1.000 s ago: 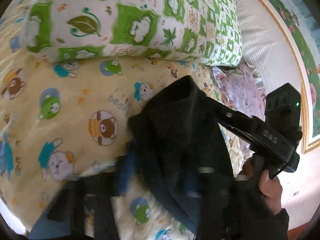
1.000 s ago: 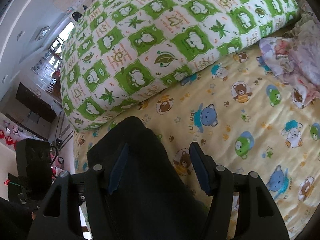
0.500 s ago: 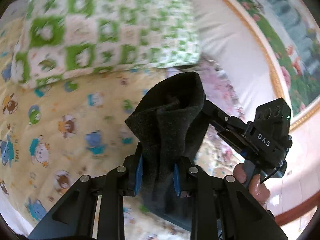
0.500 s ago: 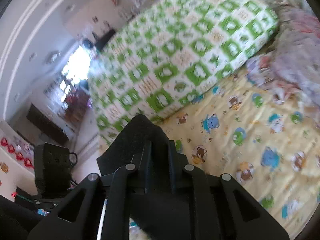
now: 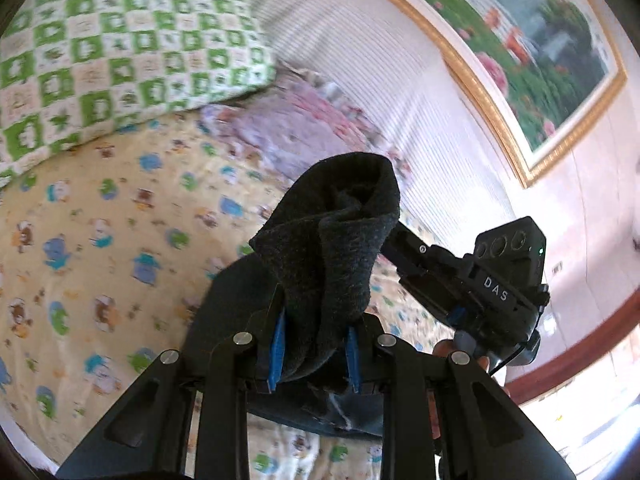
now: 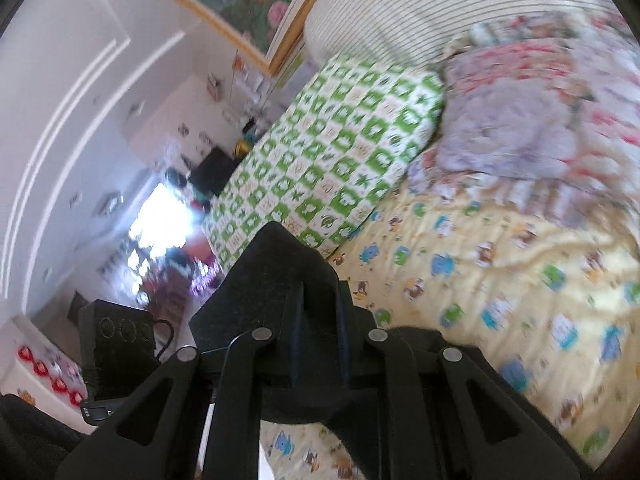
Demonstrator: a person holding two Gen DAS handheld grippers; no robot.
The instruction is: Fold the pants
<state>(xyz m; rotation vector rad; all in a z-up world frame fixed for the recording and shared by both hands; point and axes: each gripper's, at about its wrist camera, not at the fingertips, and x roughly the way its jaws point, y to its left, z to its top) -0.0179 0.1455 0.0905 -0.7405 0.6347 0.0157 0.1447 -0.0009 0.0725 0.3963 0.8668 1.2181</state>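
The pants [image 5: 336, 248] are dark, fuzzy fabric, held up above the bed by both grippers. My left gripper [image 5: 316, 344] is shut on a bunched fold of them, which sticks up between its blue pads. My right gripper [image 6: 316, 320] is shut on another part of the pants [image 6: 276, 280]; its fingers are pressed together under the cloth. The right gripper's body [image 5: 480, 292] shows in the left wrist view, just right of the fold. The rest of the pants hangs below, out of sight.
A bed with a yellow cartoon-bear sheet [image 5: 100, 240] lies below. A green-and-white checked pillow [image 5: 120, 52] and a crumpled floral blanket [image 6: 520, 128] lie at its head, against a striped headboard [image 5: 360, 60]. A framed picture [image 5: 540, 40] hangs above.
Both grippers closed on the pants and lifted them up off the bed. The views have tilted upward toward the headboard and wall.
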